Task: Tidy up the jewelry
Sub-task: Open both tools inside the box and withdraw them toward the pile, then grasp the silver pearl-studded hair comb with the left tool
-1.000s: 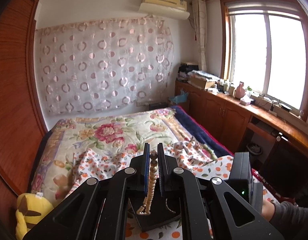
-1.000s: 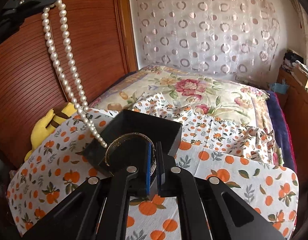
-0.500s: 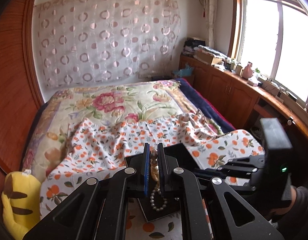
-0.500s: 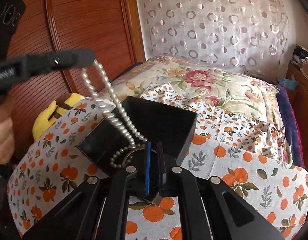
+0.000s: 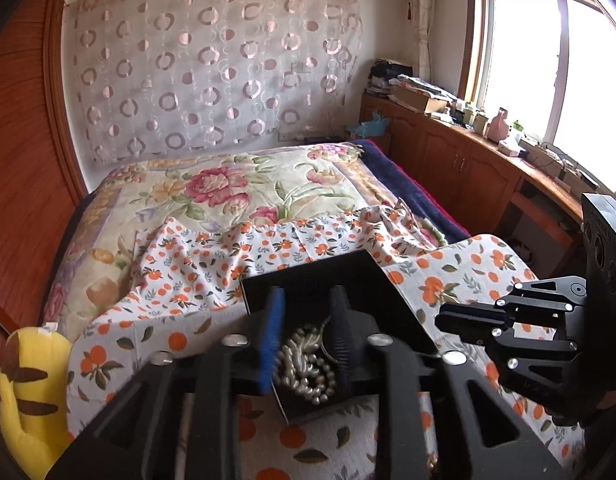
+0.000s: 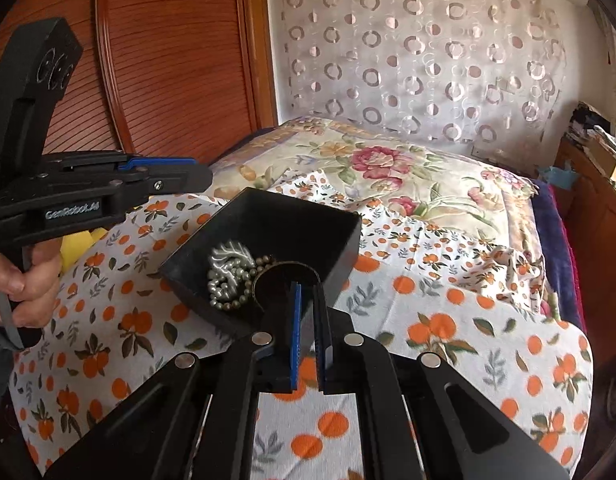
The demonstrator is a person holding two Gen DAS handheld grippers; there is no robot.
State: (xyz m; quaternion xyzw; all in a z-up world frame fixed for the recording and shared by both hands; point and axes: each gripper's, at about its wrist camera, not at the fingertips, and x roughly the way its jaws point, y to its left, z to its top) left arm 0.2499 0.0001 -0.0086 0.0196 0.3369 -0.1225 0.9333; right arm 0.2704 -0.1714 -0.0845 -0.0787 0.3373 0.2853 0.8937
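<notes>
A black open box sits on the orange-print cloth. A pearl necklace lies piled inside it, beside a dark bangle. My left gripper is open above the box, with nothing between its fingers; in the right wrist view it hovers left of the box. My right gripper is shut on the box's near rim, next to the bangle; it also shows in the left wrist view, right of the box.
A yellow plush toy lies at the bed's left edge by the wooden wardrobe. A floral blanket covers the bed beyond the cloth. Wooden cabinets run along the right under the window.
My left gripper lowered the hanging pearl necklace into the box, then opened and let it go. The necklace now lies piled in the box. My right gripper stayed on the box's rim.
</notes>
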